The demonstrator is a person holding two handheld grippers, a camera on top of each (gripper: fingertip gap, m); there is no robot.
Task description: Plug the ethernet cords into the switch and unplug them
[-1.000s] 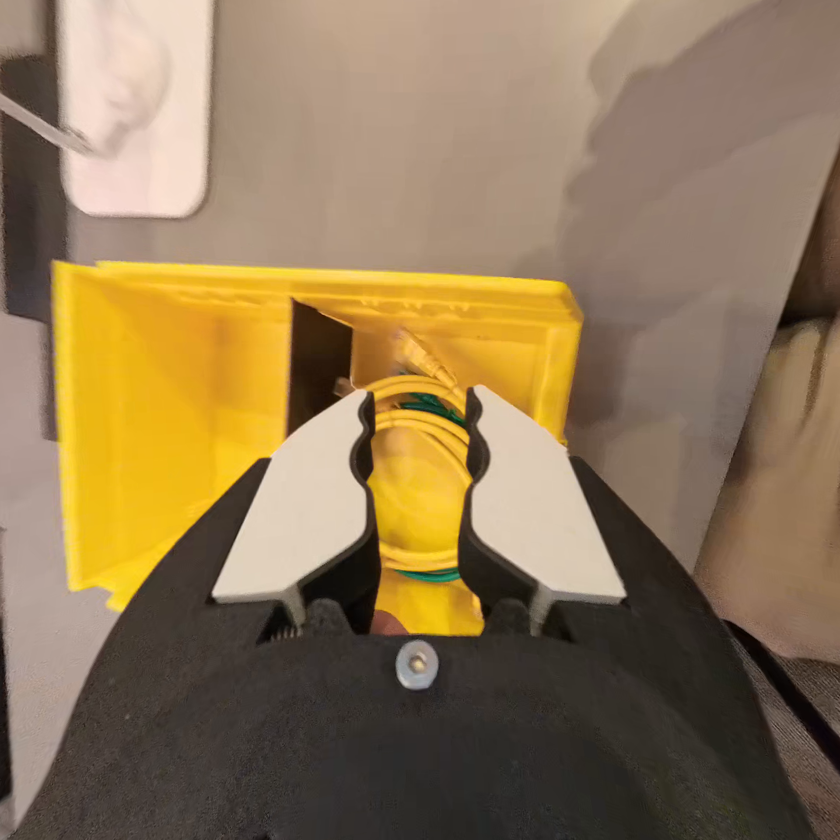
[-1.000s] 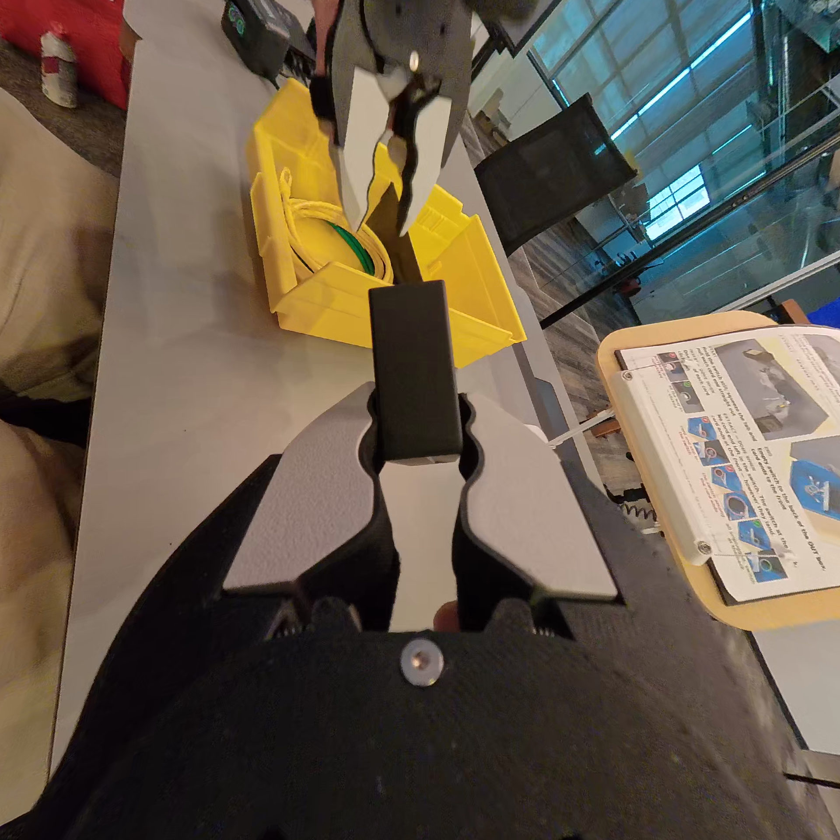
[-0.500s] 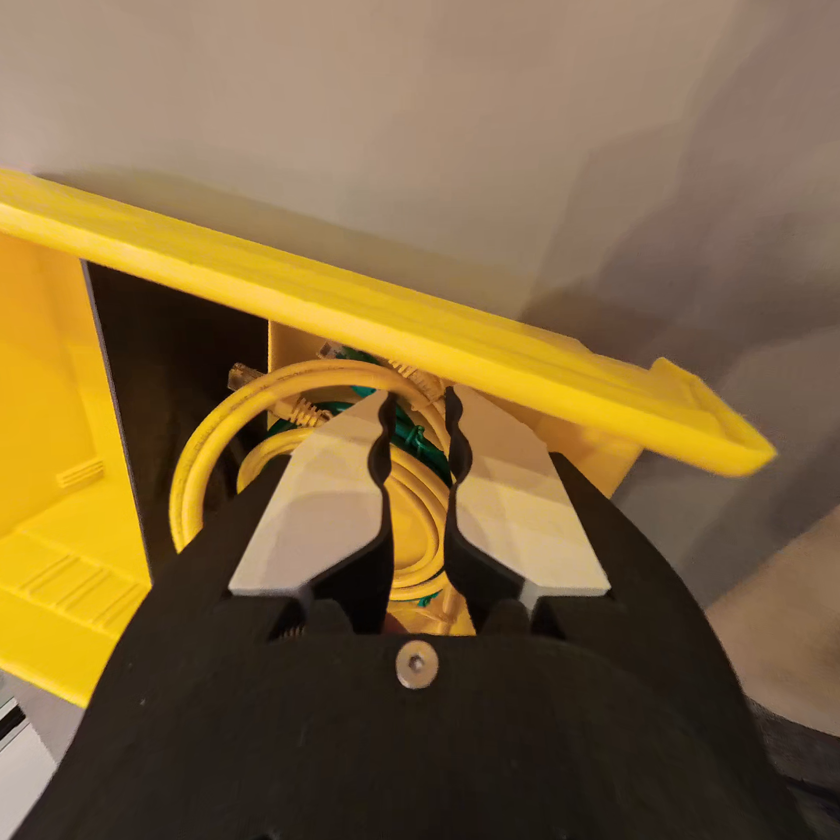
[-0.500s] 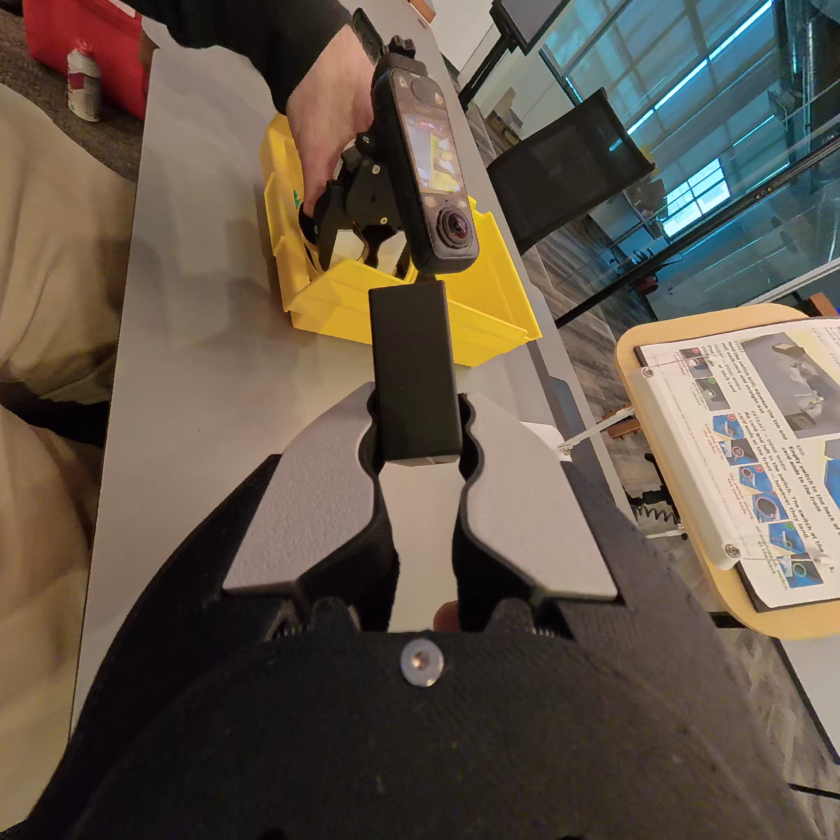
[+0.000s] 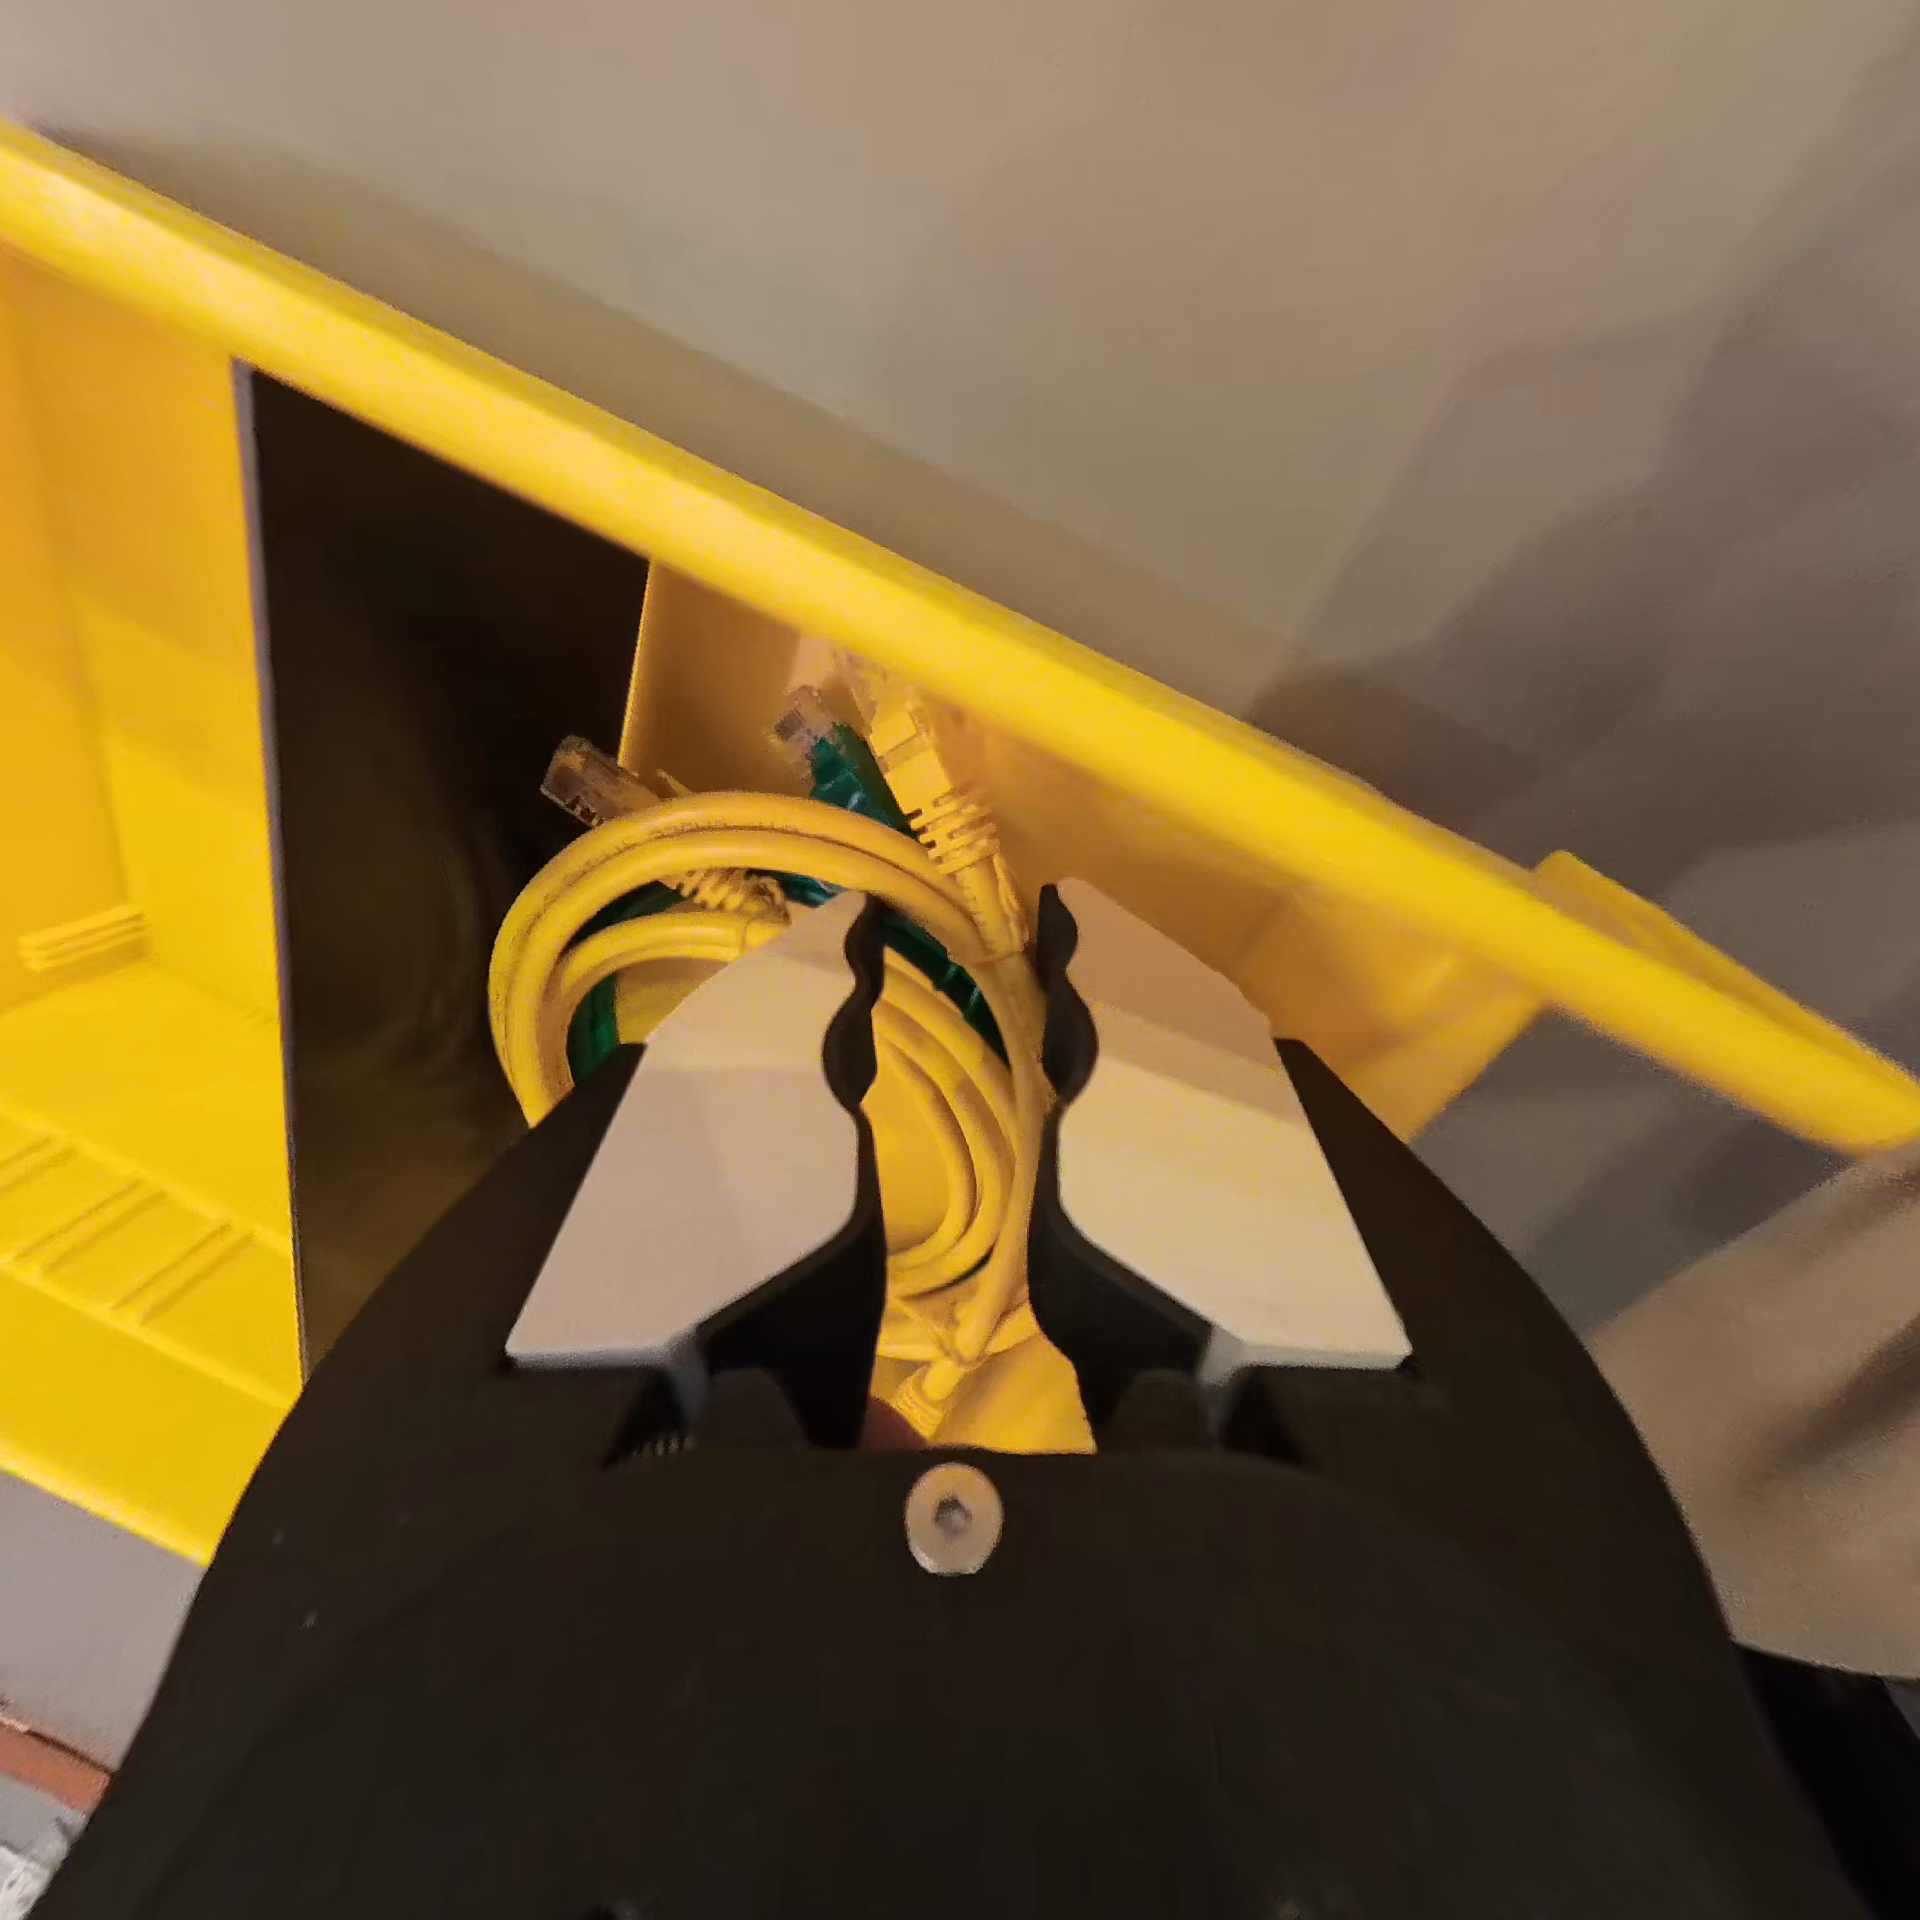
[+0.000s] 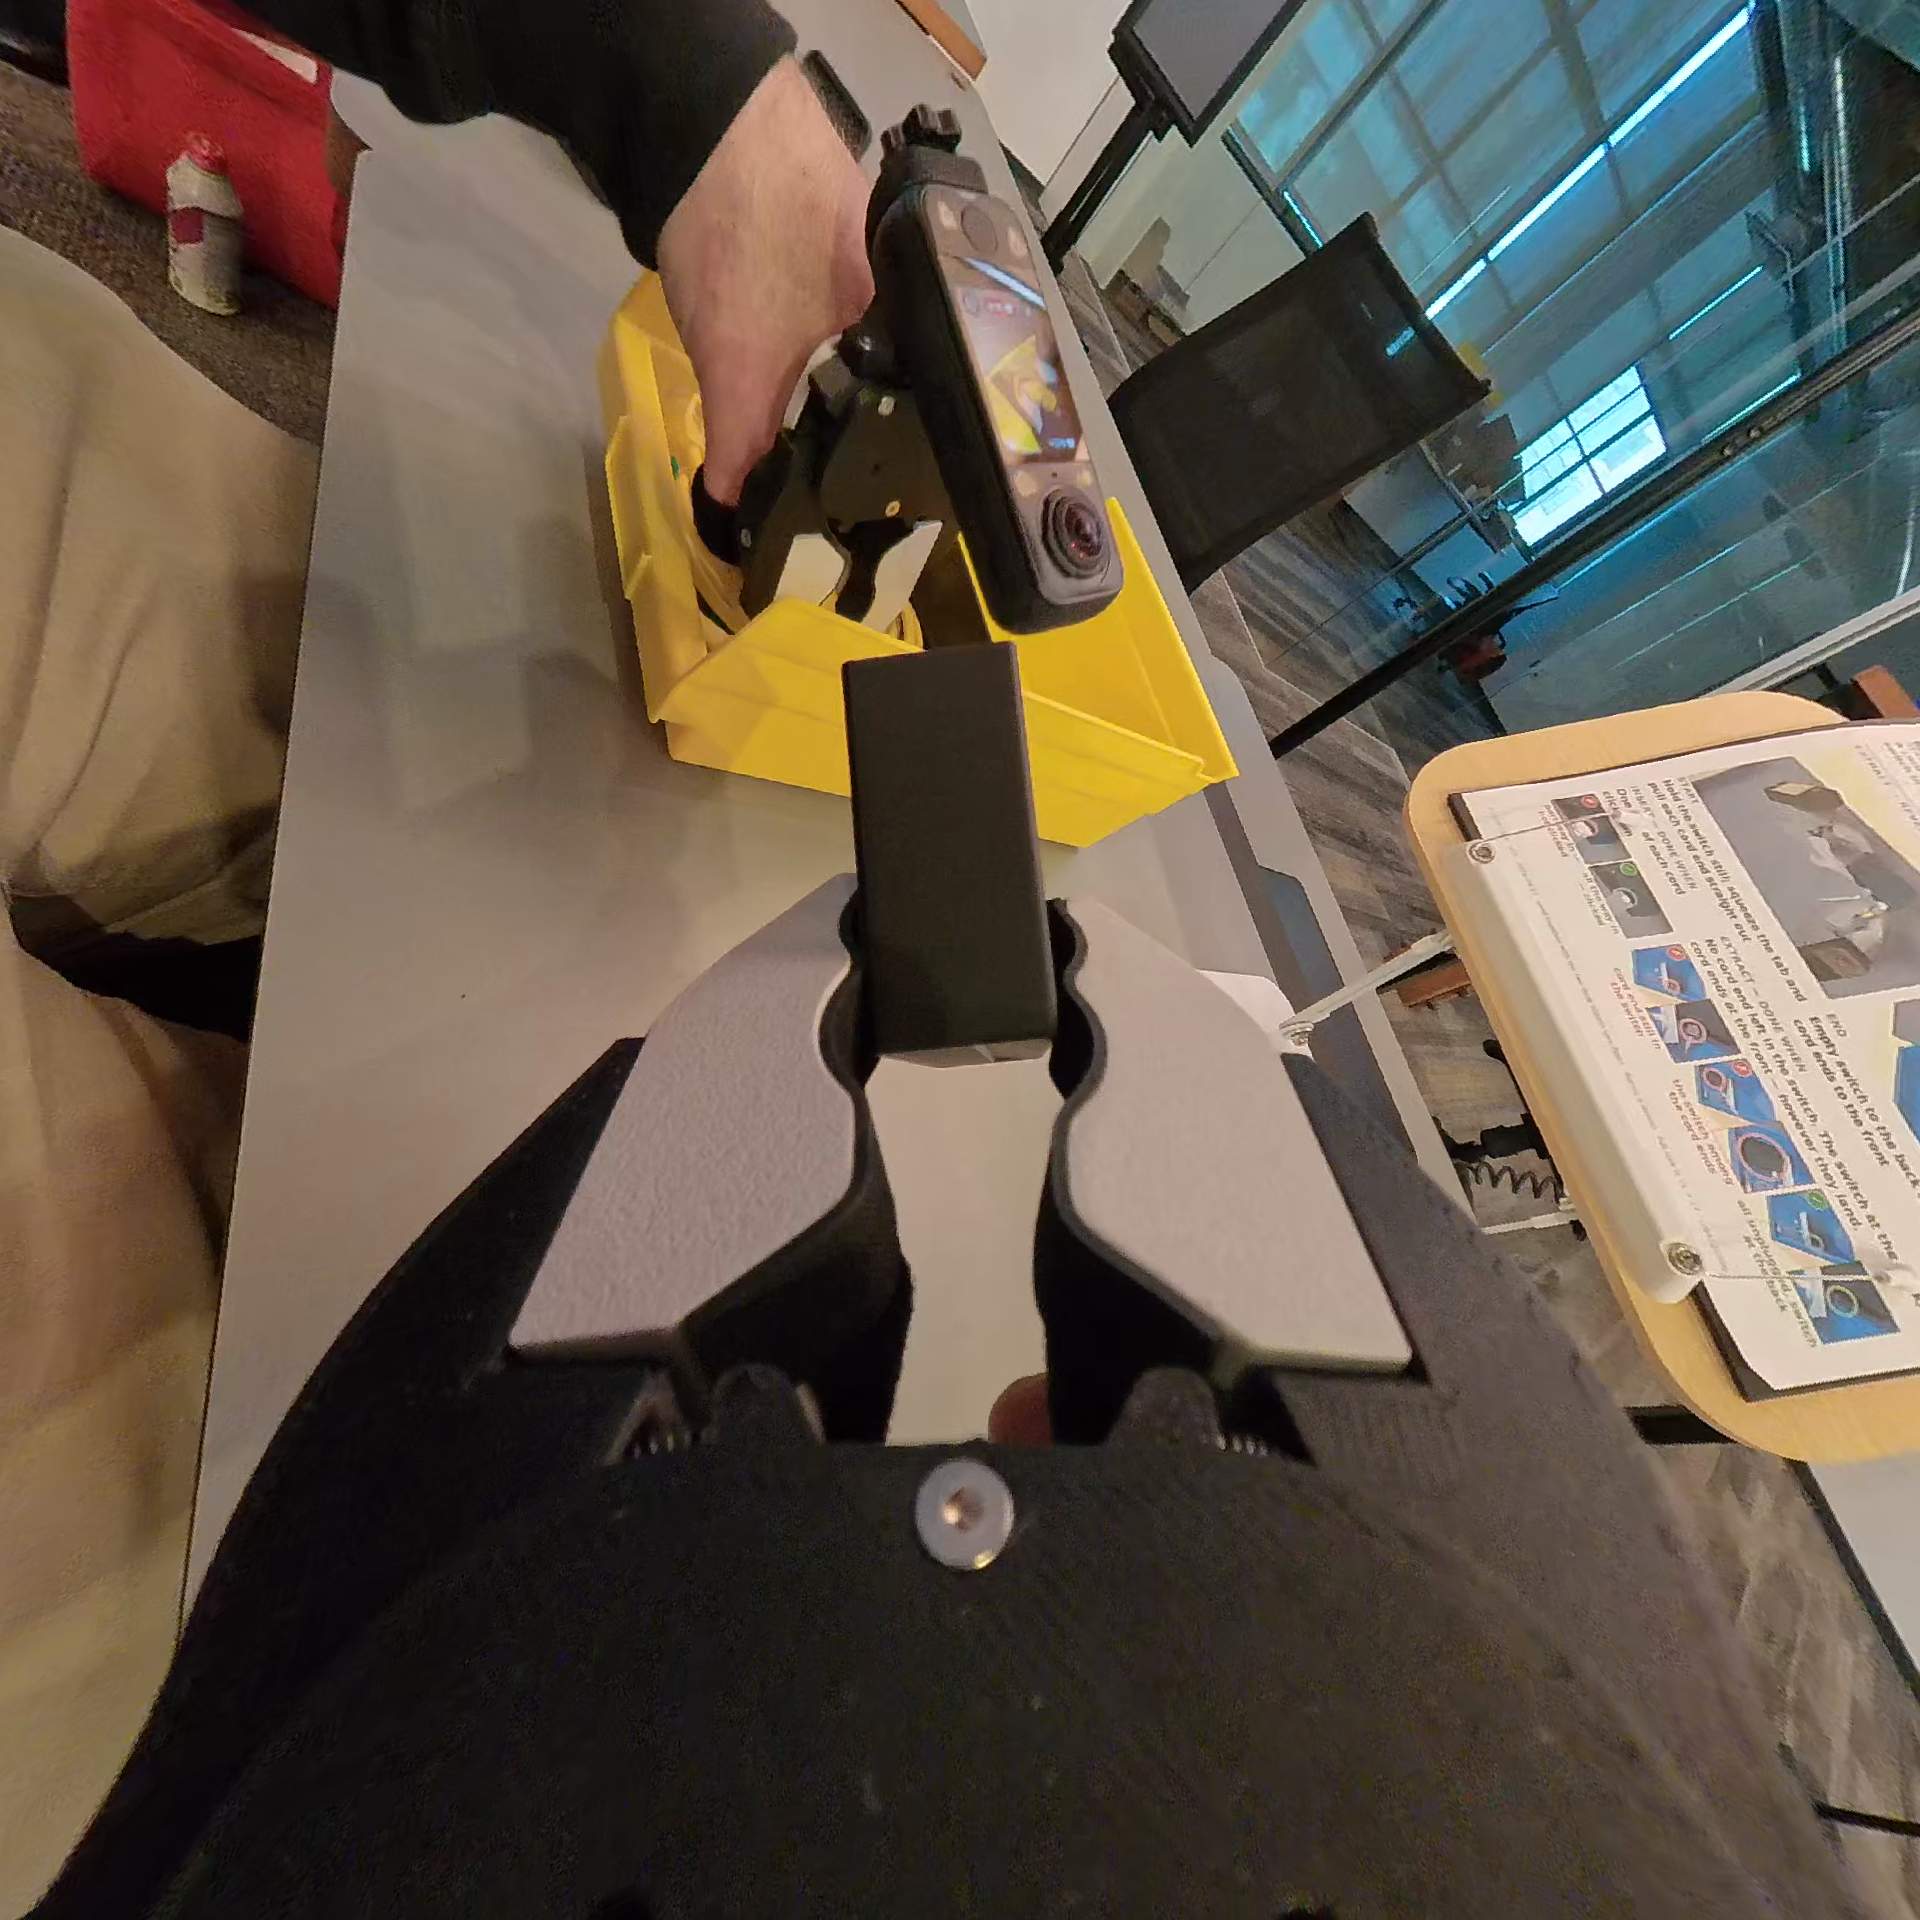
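My right gripper is shut on a black box-shaped switch and holds it above the grey table, pointing at the yellow bin. My left gripper reaches down into that bin; its jaws stand apart around a coil of yellow ethernet cords, with one yellow cord running along the right finger. A green cord lies in the same coil. Several plug ends point up at the bin's wall. In the right wrist view the left gripper is held by a hand.
A black divider splits the bin. A wooden board with an instruction sheet stands to the right of the table. A beige cushion lies to the left. A red box and a small bottle are far off. About 25 cm separates my left fingertips from my right.
My left gripper has dropped into the bin's cord compartment and closed in on the coil; its jaws narrowed, then parted a little. My right gripper kept its hold on the switch, almost still.
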